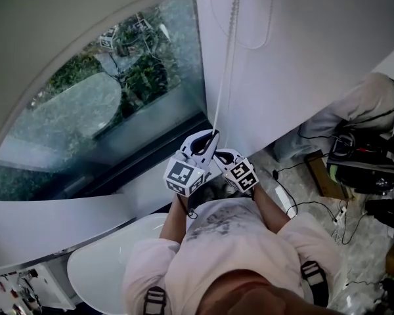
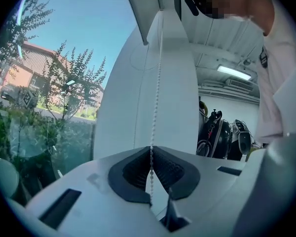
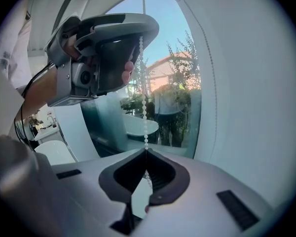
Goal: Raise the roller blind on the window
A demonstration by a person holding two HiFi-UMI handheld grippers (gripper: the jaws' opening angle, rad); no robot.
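White table (image 1: pixel 97 271); perhaps dark bags (image 2: pixel 222 137)

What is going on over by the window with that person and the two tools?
A person stands at the window with a tool in each hand, working the bead chain of the roller blind. Both are clamped shut on the chain, the left tool higher up than the right tool. The white blind hangs down beside the bare glass.
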